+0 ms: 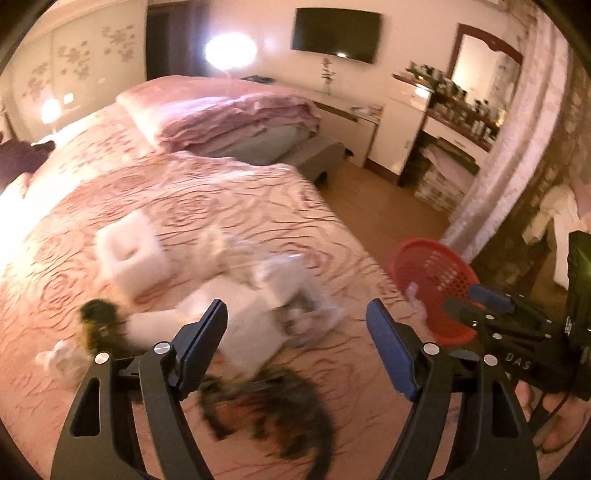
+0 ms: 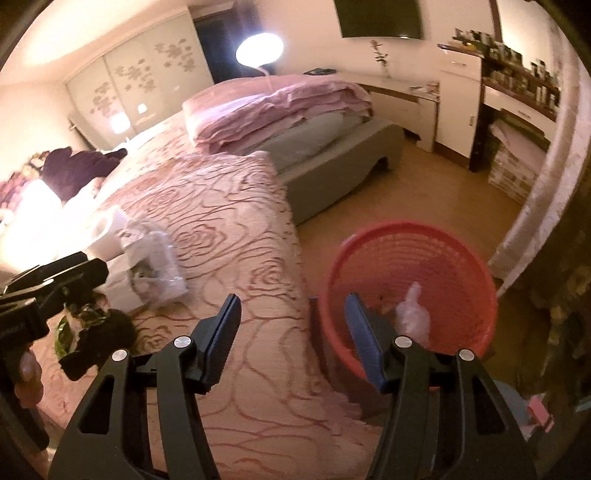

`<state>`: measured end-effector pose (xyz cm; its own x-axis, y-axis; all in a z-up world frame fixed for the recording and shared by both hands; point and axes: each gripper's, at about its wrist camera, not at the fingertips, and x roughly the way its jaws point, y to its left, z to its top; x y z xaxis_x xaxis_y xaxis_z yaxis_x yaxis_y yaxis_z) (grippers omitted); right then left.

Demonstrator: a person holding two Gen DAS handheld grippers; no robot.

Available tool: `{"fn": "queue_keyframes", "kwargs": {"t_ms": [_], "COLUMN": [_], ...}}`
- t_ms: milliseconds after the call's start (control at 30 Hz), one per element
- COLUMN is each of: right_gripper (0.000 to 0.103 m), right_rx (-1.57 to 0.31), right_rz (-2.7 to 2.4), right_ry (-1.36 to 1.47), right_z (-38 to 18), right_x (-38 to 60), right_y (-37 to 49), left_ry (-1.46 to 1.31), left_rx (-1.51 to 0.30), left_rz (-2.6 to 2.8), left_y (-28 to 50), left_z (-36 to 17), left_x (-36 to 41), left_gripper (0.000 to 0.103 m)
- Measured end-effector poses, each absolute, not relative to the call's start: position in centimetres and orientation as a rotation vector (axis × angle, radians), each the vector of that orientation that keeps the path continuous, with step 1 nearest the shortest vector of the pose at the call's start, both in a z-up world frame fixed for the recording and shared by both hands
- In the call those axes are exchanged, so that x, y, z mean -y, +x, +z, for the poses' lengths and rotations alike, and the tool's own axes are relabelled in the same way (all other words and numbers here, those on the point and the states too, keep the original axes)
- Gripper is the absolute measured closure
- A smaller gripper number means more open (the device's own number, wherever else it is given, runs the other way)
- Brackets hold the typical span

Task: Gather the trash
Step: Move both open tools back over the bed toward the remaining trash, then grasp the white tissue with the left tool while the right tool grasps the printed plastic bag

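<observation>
right gripper point(image 2: 291, 332) jaws apart, empty | red basket point(image 2: 461, 258) holds possibly plastic wrapper point(image 2: 413, 314) | beside bed point(image 2: 221, 206)

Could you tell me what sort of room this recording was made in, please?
It looks like a home bedroom: a bed with a rose-patterned cover, folded pink bedding piled on it, a wall-mounted television, and a dressing table with a mirror.

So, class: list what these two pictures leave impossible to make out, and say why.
- Left wrist view: white packets and dark item on the bed, motion-blurred.
- Right wrist view: red basket contents, partly behind right tongs.
- Right wrist view: dark litter, partly behind left tongs.
</observation>
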<state>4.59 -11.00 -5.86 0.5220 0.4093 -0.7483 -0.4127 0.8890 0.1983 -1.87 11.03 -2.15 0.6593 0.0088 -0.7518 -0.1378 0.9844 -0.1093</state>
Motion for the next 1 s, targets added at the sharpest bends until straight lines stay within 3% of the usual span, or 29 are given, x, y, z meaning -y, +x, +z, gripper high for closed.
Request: {"fn": "queue_keyframes", "kwargs": {"t_ms": [633, 1000], "right_gripper": [0.046, 0.045], "right_rx": [-0.908, -0.935], "right_rz": [0.577, 0.596], "right_ry": [-0.067, -0.078], "right_z": [-5.2, -5.9], "right_x": [6.2, 4.4], "right_y": [3.7, 4.2], "left_ry": [-0.35, -0.425], "left_rx": [-0.841, -0.88], "left_rz": [0.462, 0.48], "left_y": [-11.6, -11.7], "left_z": [-3.8, -6.4], "left_x": [-27.3, -30.5], "left_gripper": [0.028, 0.028]}}
